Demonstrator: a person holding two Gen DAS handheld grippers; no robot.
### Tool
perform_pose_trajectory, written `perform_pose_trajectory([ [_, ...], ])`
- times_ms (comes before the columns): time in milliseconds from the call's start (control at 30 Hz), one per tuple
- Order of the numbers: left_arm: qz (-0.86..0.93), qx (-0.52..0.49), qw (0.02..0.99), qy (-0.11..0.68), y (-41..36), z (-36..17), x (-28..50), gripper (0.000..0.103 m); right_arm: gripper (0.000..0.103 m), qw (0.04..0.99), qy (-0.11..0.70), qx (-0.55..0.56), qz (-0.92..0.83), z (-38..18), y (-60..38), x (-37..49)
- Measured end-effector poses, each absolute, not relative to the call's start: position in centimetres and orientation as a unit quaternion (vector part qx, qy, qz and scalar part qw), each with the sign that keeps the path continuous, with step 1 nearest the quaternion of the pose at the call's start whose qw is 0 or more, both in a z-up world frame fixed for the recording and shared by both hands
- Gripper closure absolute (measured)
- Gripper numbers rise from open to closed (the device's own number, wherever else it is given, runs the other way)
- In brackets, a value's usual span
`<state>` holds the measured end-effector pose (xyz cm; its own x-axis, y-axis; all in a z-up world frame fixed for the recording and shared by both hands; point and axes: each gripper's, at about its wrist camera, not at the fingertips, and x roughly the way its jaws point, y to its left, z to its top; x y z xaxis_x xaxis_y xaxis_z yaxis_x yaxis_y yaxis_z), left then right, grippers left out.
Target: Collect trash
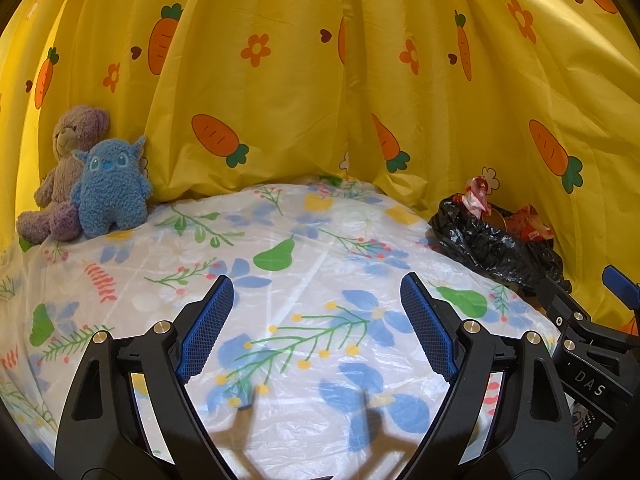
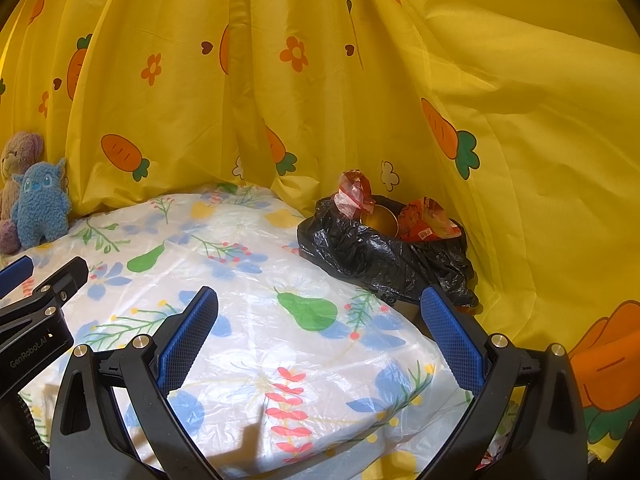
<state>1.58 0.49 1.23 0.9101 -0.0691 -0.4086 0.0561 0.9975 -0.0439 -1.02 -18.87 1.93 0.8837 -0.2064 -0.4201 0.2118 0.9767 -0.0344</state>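
Observation:
A black trash bag point(image 1: 496, 248) sits at the table's far right edge, also in the right wrist view point(image 2: 384, 256). It holds a crumpled red and white wrapper point(image 2: 354, 194), a gold can point(image 2: 380, 218) and a red packet point(image 2: 426, 220). My left gripper point(image 1: 316, 292) is open and empty, low over the floral tablecloth point(image 1: 280, 280), left of the bag. My right gripper point(image 2: 320, 304) is open and empty, just in front of the bag. Each gripper shows at the edge of the other's view.
A brown plush bear point(image 1: 64, 168) and a blue plush monster point(image 1: 112, 188) sit at the table's far left. A yellow curtain with carrots point(image 1: 320, 80) hangs close behind the table and wraps around the right side.

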Motion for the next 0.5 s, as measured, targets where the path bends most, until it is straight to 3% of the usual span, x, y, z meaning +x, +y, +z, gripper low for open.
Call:
perform_pose_trajectory([
  [500,-0.035,-0.011,0.977,0.209,0.18,1.22,1.45,0.019,0.006,0.97,0.216,0.006,-0.107,1.89,-18.92,-1.08],
])
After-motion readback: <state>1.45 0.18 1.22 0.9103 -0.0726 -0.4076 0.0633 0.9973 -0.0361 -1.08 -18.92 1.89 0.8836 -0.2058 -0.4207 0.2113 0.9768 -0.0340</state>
